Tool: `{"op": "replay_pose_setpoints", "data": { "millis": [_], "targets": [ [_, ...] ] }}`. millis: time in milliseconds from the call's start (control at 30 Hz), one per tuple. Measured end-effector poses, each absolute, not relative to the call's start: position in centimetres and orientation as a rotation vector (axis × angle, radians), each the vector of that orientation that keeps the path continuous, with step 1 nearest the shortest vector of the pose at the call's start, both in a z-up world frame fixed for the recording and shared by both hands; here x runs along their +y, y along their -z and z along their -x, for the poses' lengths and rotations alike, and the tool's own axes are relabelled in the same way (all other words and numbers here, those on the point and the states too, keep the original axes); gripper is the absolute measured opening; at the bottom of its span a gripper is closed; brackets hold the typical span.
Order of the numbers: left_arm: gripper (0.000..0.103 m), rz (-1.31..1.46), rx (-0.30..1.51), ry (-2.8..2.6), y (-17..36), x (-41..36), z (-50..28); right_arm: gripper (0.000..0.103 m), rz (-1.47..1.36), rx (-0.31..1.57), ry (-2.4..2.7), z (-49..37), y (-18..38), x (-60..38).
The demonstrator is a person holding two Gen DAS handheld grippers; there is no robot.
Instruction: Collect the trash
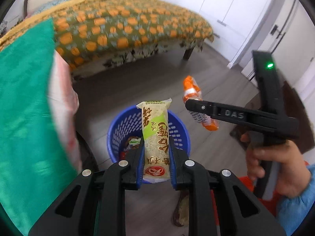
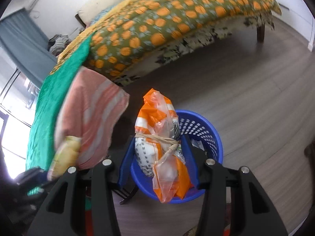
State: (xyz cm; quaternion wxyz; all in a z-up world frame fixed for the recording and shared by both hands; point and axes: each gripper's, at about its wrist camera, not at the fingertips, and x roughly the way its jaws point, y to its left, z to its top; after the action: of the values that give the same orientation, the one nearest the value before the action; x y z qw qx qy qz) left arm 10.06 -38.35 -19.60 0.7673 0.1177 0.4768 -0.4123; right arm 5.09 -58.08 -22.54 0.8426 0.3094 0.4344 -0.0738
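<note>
My left gripper is shut on a long beige and green snack packet and holds it upright above a blue perforated basket on the floor. Wrappers lie inside the basket. My right gripper is shut on a tied orange and white plastic bag, held over the basket's near rim. In the left wrist view the right gripper comes in from the right with the orange bag, just right of the basket.
A bed with an orange-spotted cover stands behind the basket. A green cloth and a pink striped towel hang close on the left. White cupboards are at the right. The floor is grey wood.
</note>
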Motion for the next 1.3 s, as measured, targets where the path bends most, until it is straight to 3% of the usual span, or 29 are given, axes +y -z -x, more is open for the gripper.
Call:
{"op": "replay_pose_setpoints", "data": {
  "millis": [233, 300, 367, 600, 700, 967, 1300],
  "targets": [
    [0.026, -0.28, 1.116, 0.831, 26.6, -42.2, -12.8, 0.051, -0.794, 0.999, 0.161, -6.1, 28.7, -60.1],
    [0.048, -0.283, 1.133, 0.823, 27.8, -42.7, -13.5, 0.085, -0.853, 1.021, 0.178, -5.9, 30.7, -60.8],
    [0.065, -0.262, 1.126, 0.81, 27.8, -42.4, -13.8, 0.086, -0.896, 1.021, 0.196, -5.2, 31.7, -61.4],
    [0.089, -0.194, 0.973, 0.843, 22.0, -40.8, -11.2, 0.098, -0.841, 0.926, 0.281, -2.7, 26.6, -62.3],
    [0.097, -0.187, 0.891, 0.837, 18.7, -39.5, -9.2, 0.098, -0.753, 0.886, 0.307, -1.6, 22.9, -61.7],
    [0.098, -0.221, 0.755, 0.768, 13.8, -36.0, -4.6, 0.098, -0.524, 0.773, 0.394, 5.3, 15.6, -57.1],
    [0.098, -0.218, 0.716, 0.739, 13.1, -33.8, -1.9, 0.098, -0.396, 0.775, 0.457, 9.6, 14.0, -52.6]
  ]
}}
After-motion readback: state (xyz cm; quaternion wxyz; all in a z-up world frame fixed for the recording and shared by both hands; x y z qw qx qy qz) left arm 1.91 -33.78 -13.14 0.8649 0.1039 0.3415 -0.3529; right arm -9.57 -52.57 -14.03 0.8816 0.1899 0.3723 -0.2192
